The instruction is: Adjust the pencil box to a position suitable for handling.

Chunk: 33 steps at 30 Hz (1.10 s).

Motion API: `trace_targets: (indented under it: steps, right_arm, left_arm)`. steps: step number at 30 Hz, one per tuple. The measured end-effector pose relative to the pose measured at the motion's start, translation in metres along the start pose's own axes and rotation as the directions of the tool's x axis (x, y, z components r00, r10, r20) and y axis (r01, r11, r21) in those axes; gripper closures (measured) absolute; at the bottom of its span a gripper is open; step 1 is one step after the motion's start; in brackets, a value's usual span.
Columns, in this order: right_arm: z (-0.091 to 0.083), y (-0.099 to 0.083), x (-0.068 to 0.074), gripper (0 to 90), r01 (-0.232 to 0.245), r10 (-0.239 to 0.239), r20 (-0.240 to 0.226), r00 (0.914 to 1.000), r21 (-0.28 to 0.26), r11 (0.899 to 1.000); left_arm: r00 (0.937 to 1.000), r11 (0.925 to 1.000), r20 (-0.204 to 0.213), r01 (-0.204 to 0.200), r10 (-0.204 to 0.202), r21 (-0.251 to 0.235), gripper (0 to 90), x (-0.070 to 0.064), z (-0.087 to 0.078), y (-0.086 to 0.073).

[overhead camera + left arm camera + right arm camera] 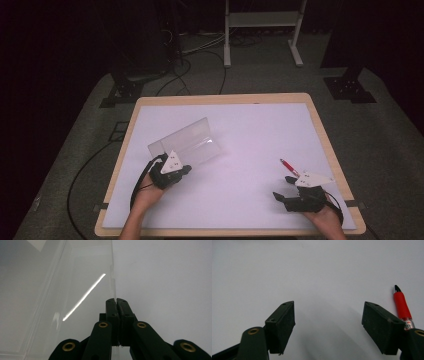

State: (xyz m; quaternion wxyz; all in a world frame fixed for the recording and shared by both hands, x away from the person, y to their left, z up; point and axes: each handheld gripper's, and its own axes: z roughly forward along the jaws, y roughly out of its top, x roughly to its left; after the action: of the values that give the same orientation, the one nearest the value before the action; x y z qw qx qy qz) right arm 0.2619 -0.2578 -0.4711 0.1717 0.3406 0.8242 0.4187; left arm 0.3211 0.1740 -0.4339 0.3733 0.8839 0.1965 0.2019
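A white rectangular board (250, 130) covers the light wooden tabletop (320, 125) at centre frame. Upper middle, a white metal frame stand (260, 30) sits on grey carpet (75, 130), black cables (200, 55) trailing beside it.

Left gripper (186, 169) near table's left side, jaws pinched together, left hand (147, 196) behind it, right gripper (281, 189) low at right, jaws spread wide, right hand (324, 216) gripping it

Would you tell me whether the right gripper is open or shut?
Open: the right gripper has its jaws wide apart with nothing between them; the pen lies beside it.
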Motion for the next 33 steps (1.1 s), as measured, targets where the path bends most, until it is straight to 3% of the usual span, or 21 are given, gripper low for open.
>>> trace_targets:
  steps: [14, 22, 23, 26, 30, 33]
  right_arm:
    - [-0.006, -0.003, -0.006, 25.6, -0.018, 0.018, 0.01, 0.9998, -0.004, 1.0]
    - [-0.011, -0.004, -0.009, 25.6, -0.029, 0.029, 0.028, 0.9992, -0.015, 0.999]
    - [-0.012, -0.004, -0.009, 25.6, -0.029, 0.03, 0.03, 0.9991, -0.018, 0.999]
    - [-0.013, -0.004, -0.009, 25.7, -0.031, 0.032, 0.024, 0.9992, -0.025, 0.999]
    - [-0.015, -0.004, -0.01, 25.7, -0.044, 0.045, 0.026, 0.9986, -0.034, 0.998]
    - [-0.014, -0.005, -0.011, 25.7, -0.044, 0.045, 0.033, 0.9985, -0.029, 0.999]
  left_arm:
    - [0.9933, 0.9985, 0.103, -0.052, 0.054, -0.019, 89.1, -0.026, 0.019, 0.017]
    - [0.9845, 0.9956, 0.153, -0.079, 0.085, -0.05, 89.1, -0.04, 0.023, 0.026]
    - [0.9804, 0.9948, 0.174, -0.083, 0.092, -0.059, 89.1, -0.042, 0.024, 0.028]
    - [0.9782, 0.9938, 0.182, -0.089, 0.1, -0.066, 89.1, -0.046, 0.025, 0.03]
    - [0.9687, 0.9906, 0.211, -0.12, 0.131, -0.065, 89.1, -0.053, 0.03, 0.034]
    - [0.9676, 0.9898, 0.213, -0.123, 0.135, -0.072, 89.0, -0.056, 0.031, 0.034]
